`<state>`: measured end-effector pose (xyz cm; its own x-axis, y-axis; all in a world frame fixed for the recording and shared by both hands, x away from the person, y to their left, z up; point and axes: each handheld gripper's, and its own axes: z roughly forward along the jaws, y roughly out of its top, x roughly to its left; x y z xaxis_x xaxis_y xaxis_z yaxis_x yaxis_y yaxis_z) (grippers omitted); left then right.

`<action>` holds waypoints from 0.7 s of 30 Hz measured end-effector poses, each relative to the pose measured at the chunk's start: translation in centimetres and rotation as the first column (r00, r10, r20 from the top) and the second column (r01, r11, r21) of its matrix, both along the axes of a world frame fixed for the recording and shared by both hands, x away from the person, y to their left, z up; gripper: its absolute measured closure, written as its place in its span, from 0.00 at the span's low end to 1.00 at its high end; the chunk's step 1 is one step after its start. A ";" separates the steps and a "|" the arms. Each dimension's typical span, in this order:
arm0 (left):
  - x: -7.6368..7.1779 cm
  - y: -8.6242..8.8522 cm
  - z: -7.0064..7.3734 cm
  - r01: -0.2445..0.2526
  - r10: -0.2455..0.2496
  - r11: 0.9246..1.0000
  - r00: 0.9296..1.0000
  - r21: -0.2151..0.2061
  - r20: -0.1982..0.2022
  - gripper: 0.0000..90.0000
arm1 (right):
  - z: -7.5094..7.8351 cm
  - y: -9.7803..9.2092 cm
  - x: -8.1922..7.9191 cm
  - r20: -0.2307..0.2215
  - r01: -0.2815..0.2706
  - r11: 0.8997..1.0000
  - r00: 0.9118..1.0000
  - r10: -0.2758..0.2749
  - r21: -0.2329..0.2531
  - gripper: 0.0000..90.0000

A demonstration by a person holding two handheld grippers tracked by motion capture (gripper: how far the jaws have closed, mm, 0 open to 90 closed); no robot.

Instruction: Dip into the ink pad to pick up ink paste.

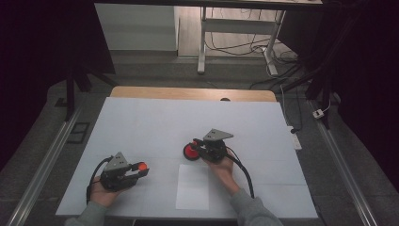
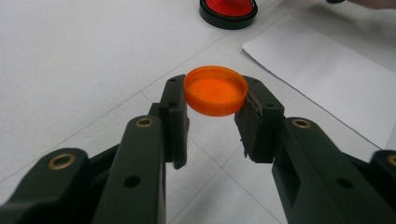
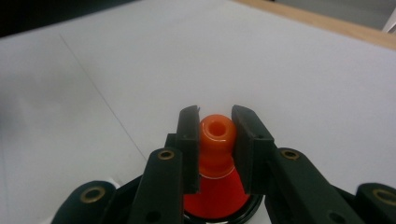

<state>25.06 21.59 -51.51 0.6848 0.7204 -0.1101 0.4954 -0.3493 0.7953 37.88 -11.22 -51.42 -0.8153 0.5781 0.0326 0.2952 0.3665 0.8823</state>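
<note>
Left gripper (image 1: 141,170): held in the person's left hand (image 1: 101,193) near the front left of the table; its two black jaws pinch an orange cap between their tips
Orange cap (image 2: 215,89): a shallow round cap, open side up and roughly level, gripped by its rim on both sides; in the left gripper view it sits above the table surface, and in the high view it shows as an orange spot (image 1: 141,166) at the jaw tips
Right gripper (image 1: 197,147): held in the person's right hand (image 1: 225,170) near the middle of the table, pointing left; its jaws are pressed against the orange neck of a red stamp
Red stamp (image 3: 215,163): stands upright on the table, with a wide red body in a black round base and a narrower orange neck on top; the neck has a small round hollow in its top face, and a jaw touches it on each side; in the high view it is the red disc (image 1: 190,151) just left of the right gripper
Stamp from the left gripper view: red top with black rim (image 2: 228,8) at the far edge, well apart from the cap
Sheet of paper (image 1: 193,186): white, lying flat on the table between the two hands, just in front of the stamp; its corner (image 2: 322,70) lies to the right of the cap
Table (image 1: 155,122): covered in white, with a strip of wood along the far edge
</note>
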 end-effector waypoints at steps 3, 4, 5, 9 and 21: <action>0.0 0.0 0.0 0.002 -0.002 1.000 1.000 0.001 0.003 0.72 | 0.6 -0.3 -0.1 0.002 -0.003 1.000 1.000 0.003 0.016 0.80; -0.1 0.0 0.0 0.000 0.000 1.000 1.000 0.000 0.005 0.72 | 0.7 -0.4 -0.1 0.001 -0.005 1.000 1.000 0.005 0.020 0.80; -0.1 0.0 0.1 -0.001 0.001 1.000 1.000 0.000 0.006 0.72 | 0.8 -0.5 -0.2 -0.001 -0.004 1.000 1.000 0.004 0.022 0.80; 0.0 0.1 0.1 -0.002 0.002 1.000 1.000 -0.002 0.006 0.72 | 1.2 -0.8 -0.2 -0.002 -0.002 1.000 1.000 0.002 0.027 0.80; 0.0 0.2 0.1 -0.006 0.006 1.000 1.000 -0.007 0.009 0.72 | 2.4 -1.9 -0.6 0.006 -0.013 0.998 1.000 0.013 0.060 0.80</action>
